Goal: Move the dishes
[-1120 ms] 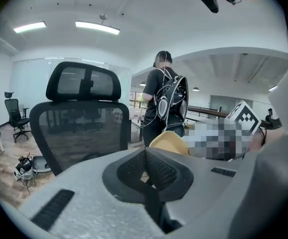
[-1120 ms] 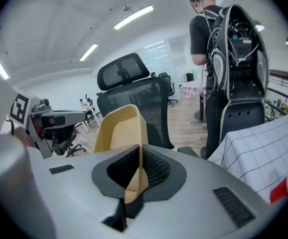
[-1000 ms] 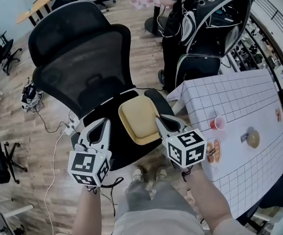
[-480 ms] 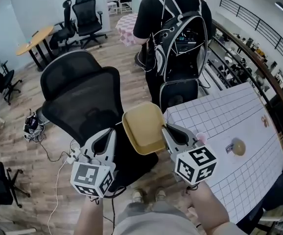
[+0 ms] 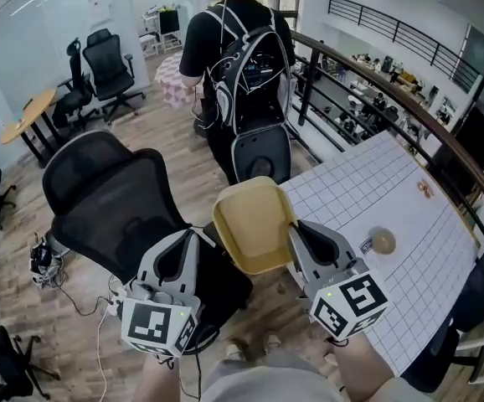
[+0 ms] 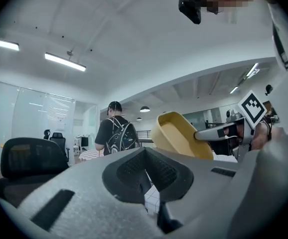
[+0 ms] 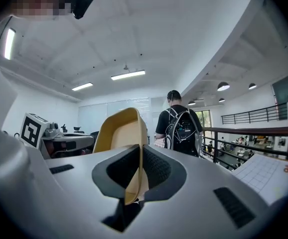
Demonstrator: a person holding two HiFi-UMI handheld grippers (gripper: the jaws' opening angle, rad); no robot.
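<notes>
yellow dish, in transit
lifted clear of office chair, rim pinched in right gripper, now by checkered table corner; left gripper closed, empty.

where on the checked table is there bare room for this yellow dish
Bare cloth spans the checked table from its left corner to the tan round item, and from there to the orange item. Crowded around the black chair.
</notes>
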